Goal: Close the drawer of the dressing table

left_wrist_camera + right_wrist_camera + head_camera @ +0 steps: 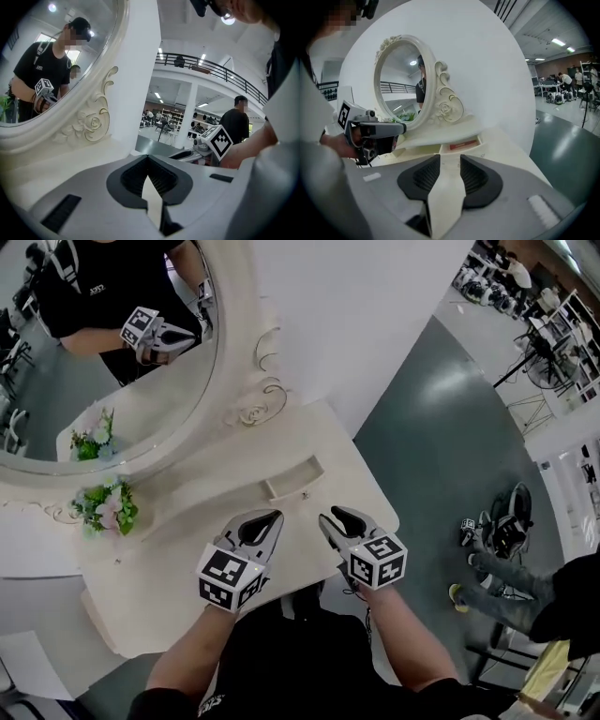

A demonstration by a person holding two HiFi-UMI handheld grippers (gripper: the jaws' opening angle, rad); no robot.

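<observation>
Head view: the left hand-held gripper (267, 521) and right hand-held gripper (337, 521) are hovering over the table (169, 587). The drawer (291, 477) is standing open just ahead of both.

Left gripper view: its jaws are meeting, empty. The mirror (47, 70) is reflecting shirt print too small to read.

Right gripper view: its jaws are standing apart, empty, with the drawer ahead.

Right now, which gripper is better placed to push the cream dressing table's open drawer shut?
Right. The right gripper points straight at the small open cream drawer; the left gripper faces the carved oval mirror frame.
</observation>
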